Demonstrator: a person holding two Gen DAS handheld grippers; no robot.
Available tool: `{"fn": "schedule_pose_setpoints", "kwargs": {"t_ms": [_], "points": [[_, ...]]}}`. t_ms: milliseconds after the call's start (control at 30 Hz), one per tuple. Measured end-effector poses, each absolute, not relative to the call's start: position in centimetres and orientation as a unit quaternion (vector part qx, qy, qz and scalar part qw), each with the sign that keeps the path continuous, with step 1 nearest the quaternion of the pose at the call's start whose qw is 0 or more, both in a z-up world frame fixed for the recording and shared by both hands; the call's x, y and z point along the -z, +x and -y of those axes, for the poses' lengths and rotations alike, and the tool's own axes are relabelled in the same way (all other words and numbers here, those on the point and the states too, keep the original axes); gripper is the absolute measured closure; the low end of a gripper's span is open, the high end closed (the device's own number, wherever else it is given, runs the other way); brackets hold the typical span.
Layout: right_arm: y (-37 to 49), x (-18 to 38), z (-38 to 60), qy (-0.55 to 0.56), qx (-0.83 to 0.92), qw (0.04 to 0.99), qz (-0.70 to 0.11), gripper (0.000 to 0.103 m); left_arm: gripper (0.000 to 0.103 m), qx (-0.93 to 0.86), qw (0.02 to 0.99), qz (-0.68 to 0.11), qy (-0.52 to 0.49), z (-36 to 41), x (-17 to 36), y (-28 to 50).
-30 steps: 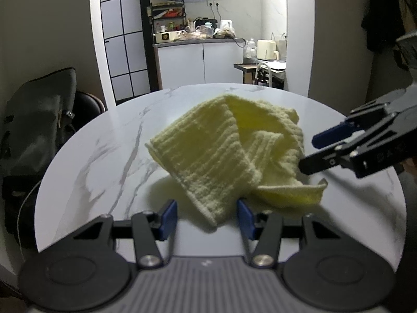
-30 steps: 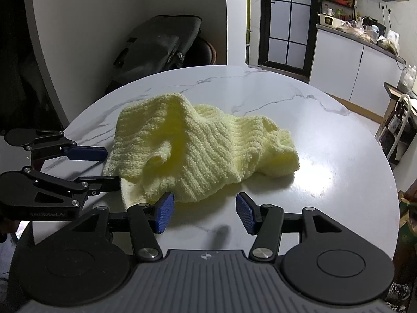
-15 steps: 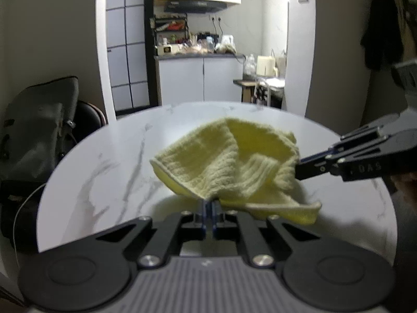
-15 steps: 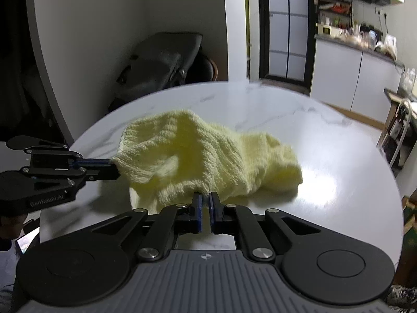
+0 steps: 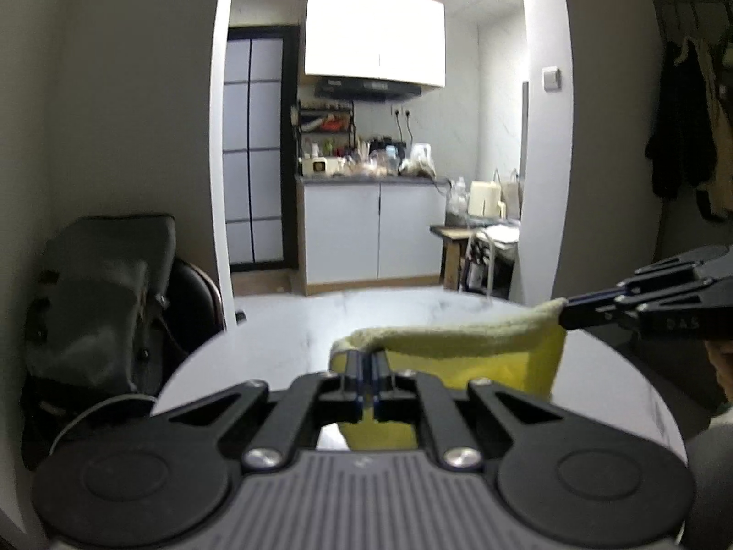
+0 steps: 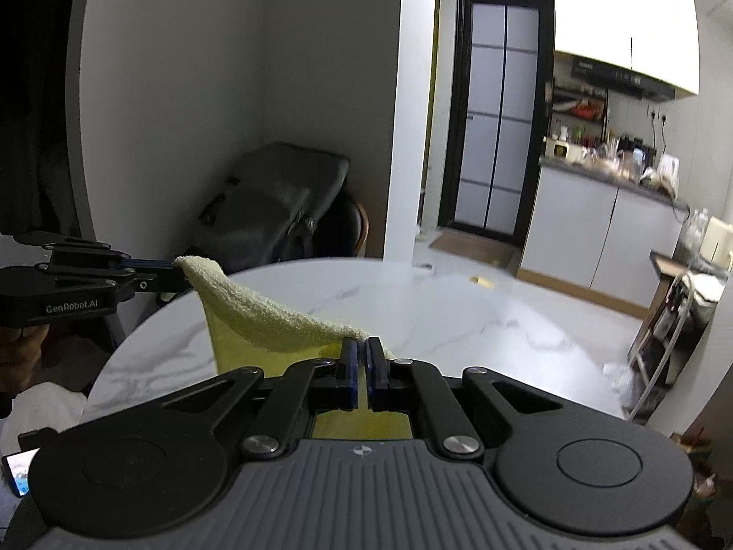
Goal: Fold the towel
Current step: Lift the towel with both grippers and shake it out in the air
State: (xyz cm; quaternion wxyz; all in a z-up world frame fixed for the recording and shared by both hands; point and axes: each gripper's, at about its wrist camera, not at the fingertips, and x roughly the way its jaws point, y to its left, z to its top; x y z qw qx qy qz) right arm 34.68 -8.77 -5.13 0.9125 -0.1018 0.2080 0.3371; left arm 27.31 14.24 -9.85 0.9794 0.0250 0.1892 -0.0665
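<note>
We have both jaws clamped on the towel (image 5: 462, 343), left gripper (image 5: 366, 382) and right gripper (image 6: 362, 366) each pinching a top corner, cloth hanging taut above the surface (image 6: 440, 307), so next we lay it flat and fold.

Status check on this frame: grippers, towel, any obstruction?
Left gripper and right gripper both shut on towel corners. Towel stretched between them, hanging above table. Nothing in the way.
</note>
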Motion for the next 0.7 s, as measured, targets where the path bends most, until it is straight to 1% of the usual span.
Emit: {"fn": "schedule_pose_setpoints", "kwargs": {"t_ms": [133,400,700], "points": [[34.8,3.0,8.7,-0.107,-0.336,0.917,-0.183,0.100,0.099,0.067,0.982,-0.176,0.025,-14.2,8.0,24.4],[34.3,-1.0,8.8,-0.117,-0.328,0.929,-0.127,0.100,0.099,0.074,0.989,-0.122,0.047,-12.8,3.9,16.6],[32.6,-4.6,9.4,-0.120,-0.327,0.935,-0.066,0.100,0.099,0.075,0.993,-0.073,0.053,-12.3,1.3,7.6]]}}
